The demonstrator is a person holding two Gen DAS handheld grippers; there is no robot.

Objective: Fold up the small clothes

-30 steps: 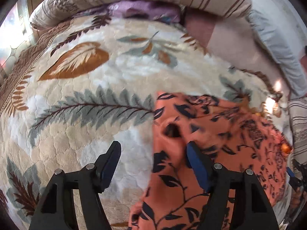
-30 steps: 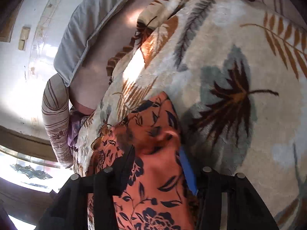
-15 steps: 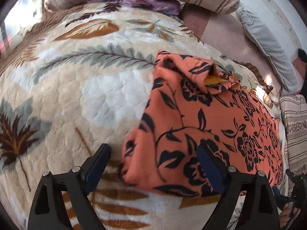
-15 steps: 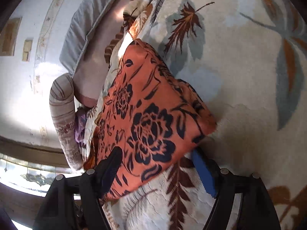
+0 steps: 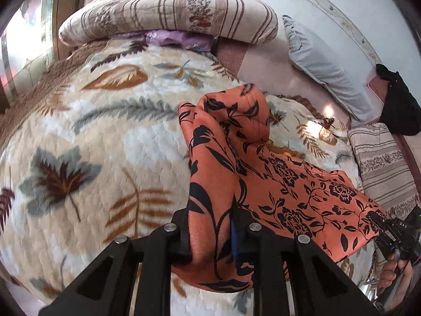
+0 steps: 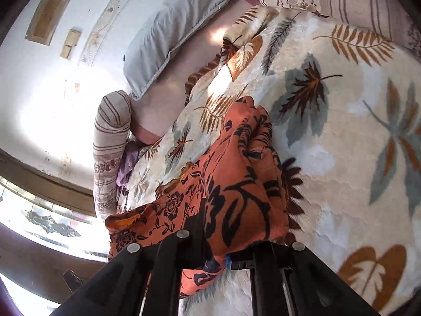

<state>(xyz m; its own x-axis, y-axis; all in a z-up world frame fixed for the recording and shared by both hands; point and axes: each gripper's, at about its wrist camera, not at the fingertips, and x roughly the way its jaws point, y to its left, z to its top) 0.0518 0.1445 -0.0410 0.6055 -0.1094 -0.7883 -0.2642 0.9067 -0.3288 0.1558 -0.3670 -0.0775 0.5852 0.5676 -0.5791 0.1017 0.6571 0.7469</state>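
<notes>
Both tools are clenched on one orange floral garment [image 5: 263,181]: the left tool [image 5: 210,231] pinches a bunched edge, and the right tool [image 6: 215,247] grips another bunched part. Between them the cloth is lifted and creased above the leaf-patterned blanket [image 5: 92,144] on the bed, near a grey pillow [image 5: 323,65] and a striped bolster [image 5: 171,15].
</notes>
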